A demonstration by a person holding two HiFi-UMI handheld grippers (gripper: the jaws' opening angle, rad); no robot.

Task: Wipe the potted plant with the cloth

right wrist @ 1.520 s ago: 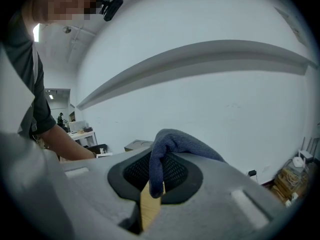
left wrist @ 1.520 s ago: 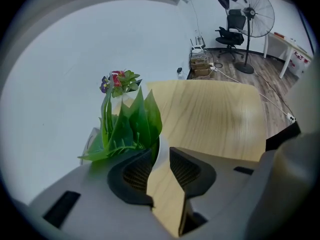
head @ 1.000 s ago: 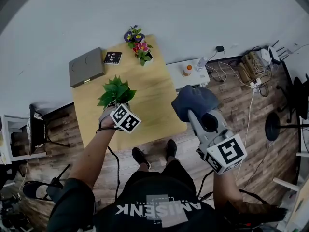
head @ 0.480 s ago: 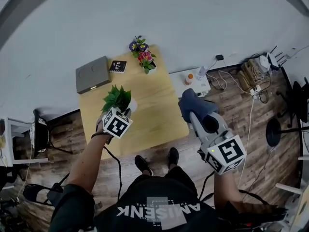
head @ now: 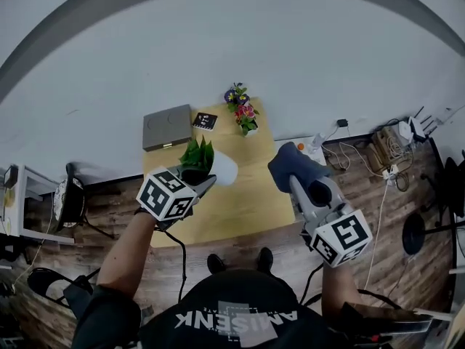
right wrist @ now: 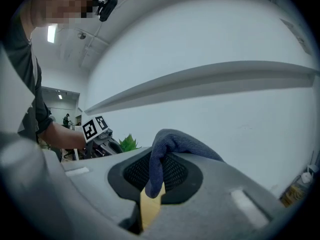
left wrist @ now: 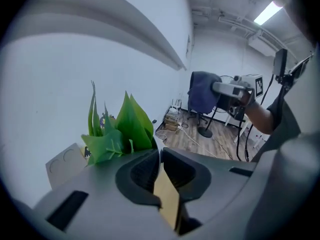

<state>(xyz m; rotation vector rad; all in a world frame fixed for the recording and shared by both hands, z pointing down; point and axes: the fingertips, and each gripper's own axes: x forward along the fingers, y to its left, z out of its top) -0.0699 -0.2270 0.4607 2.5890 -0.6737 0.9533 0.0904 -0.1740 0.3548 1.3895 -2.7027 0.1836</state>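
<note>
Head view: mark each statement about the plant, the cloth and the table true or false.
1. The right tongs grip a dark blue cloth. True.
2. The potted plant stands on the wooden table. False: the left tongs, jaws closing on its white pot, hold it above the table.
3. The cloth touches the plant's leaves. False: they are clearly apart.
4. A pot of colourful flowers stands at the table's far edge. True.

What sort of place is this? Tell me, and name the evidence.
Probably an office or lab workroom: a wooden table, tangled loose cables, and a ceiling strip light.
</note>
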